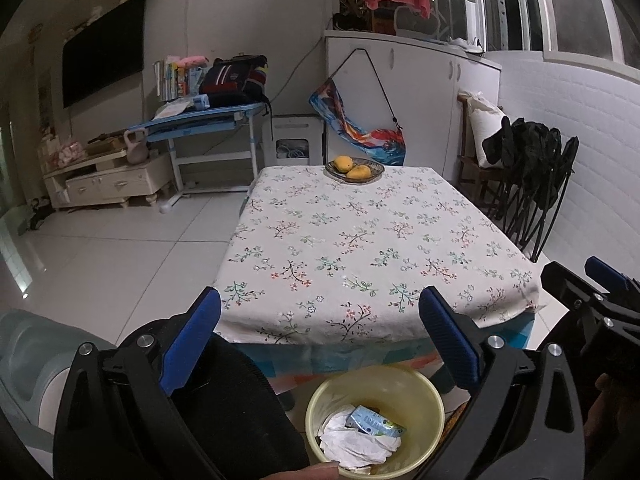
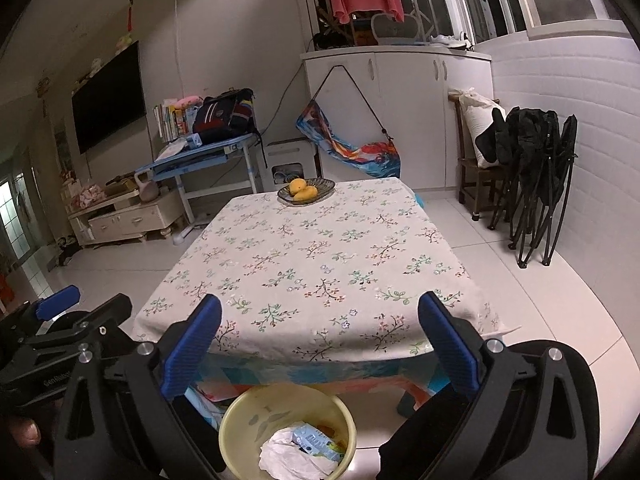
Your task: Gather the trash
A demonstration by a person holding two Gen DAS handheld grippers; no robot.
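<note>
Both sets of fingers released and empty: left gripper, right gripper. Trash already inside yellow bin at 6 o'clock, below near tabletop edge: crumpled tissue plus blue carton. Nothing but fruit bowl at 12 o'clock on cloth. Risks: bin tipped by low swing; tablecloth snagged by open fingers, dragging bowl.

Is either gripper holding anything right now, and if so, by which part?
Nothing is held. The left gripper and right gripper are both open and empty above the yellow bin.
</note>
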